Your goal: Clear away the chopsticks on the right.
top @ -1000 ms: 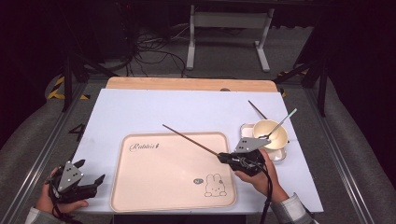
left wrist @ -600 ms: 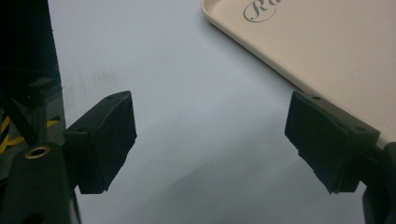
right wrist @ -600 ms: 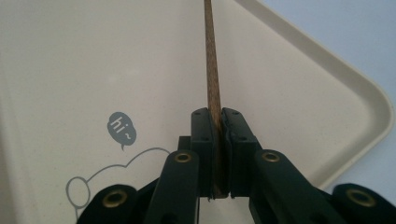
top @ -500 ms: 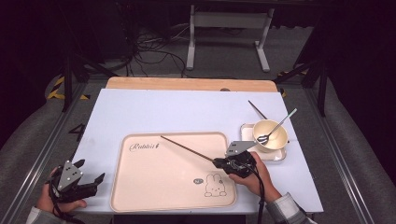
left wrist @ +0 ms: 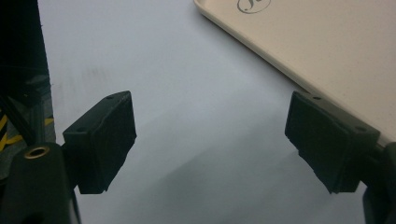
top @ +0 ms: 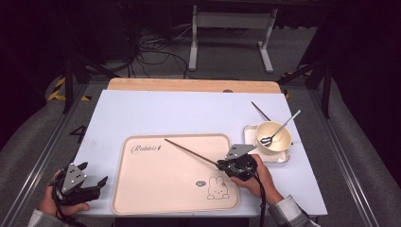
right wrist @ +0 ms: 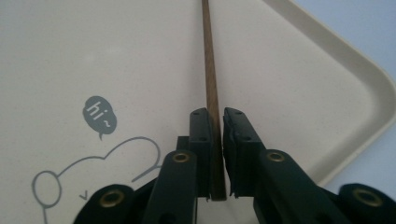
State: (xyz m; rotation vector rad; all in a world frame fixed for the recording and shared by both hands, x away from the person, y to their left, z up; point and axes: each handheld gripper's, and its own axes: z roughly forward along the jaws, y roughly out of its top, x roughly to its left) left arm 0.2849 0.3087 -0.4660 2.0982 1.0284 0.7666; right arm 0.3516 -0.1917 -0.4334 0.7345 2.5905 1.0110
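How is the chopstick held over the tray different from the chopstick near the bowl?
The held chopstick is between the jaws of the right tool, above the tray; the other chopstick lies free on the table behind the bowl. The held one shows almost its full length; the other is partly hidden. Both are thin, brown sticks.

Chopstick [top: 191,152] lower, down over tray [top: 156,189].

Bowl [top: 273,136] with whisk [top: 280,129], second chopstick [top: 260,111] behind

The right claw [top: 221,165] has its jaws nearly together and just easing apart, while the left claw [top: 97,182] gapes wide.
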